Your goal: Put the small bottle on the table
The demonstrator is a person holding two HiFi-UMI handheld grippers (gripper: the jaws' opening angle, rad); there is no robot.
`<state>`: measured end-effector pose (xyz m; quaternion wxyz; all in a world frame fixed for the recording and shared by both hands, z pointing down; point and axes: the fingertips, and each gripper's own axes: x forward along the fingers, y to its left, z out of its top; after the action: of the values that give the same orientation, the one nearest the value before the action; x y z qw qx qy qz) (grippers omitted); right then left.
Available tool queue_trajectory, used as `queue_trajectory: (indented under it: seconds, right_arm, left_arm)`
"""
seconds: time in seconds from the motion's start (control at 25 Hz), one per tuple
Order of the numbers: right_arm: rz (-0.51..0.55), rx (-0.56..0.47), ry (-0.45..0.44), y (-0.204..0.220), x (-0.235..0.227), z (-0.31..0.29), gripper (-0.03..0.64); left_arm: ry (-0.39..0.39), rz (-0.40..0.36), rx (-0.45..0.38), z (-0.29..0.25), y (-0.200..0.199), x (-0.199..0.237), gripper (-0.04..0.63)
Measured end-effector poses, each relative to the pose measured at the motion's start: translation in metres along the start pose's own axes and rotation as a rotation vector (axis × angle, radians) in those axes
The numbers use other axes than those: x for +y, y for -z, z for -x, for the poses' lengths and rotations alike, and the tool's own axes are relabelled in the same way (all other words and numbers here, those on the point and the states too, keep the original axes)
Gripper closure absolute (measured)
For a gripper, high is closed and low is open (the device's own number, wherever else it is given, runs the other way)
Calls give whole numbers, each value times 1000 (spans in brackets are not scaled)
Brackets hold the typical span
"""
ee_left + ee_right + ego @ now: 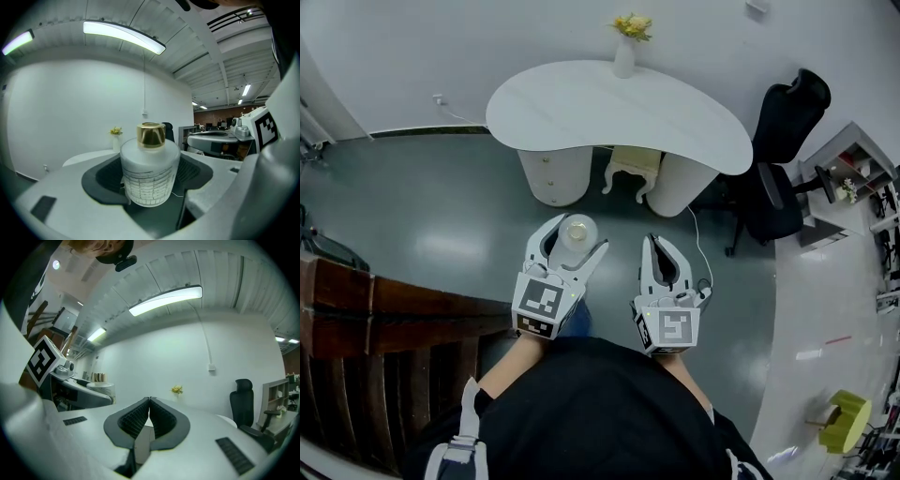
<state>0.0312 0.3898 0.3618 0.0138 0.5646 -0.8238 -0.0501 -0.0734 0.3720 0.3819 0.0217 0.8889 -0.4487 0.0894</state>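
A small frosted white bottle (pixel 150 173) with a gold cap sits upright between the dark pads of my left gripper (pixel 151 180), which is shut on it. In the head view the bottle (pixel 577 232) shows from above, held over the grey floor in the left gripper (pixel 572 246), short of the white curved table (pixel 609 112). My right gripper (pixel 666 255) is beside it, shut, with nothing in it; its pads (pixel 161 420) meet at the tips. The table edge (pixel 89 157) shows ahead, past the bottle.
A white vase with yellow flowers (pixel 625 47) stands at the table's far edge. A small cream stool (pixel 632 169) is under the table. A black office chair (pixel 783 159) and white shelves (pixel 853 178) stand to the right. A dark wooden railing (pixel 384 319) runs at left.
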Motion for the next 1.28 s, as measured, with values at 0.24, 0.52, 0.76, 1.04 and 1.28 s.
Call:
queue_trajectory:
  seconds: [0.24,0.52,0.76,1.04,1.28]
  right_arm:
    - [9,-2,6,4,-17,-68,593]
    - [11,8,50,7,-45,-132,592]
    - [8,23,90,15,-63,-175,593]
    - [13,27,114,18,-65,-209,592]
    - [15,35,115,20,-58,-223,592]
  left_arm:
    - [23,-7,-9,-49,-4,43,261]
    - [60,-12,-5,-108,-9,89,261]
    - [102,-14,-5,-150,-13,117,261]
    - [134,-10,-11,-174,-15,143,261]
    - [150,-6,1,-180,-11,157,261]
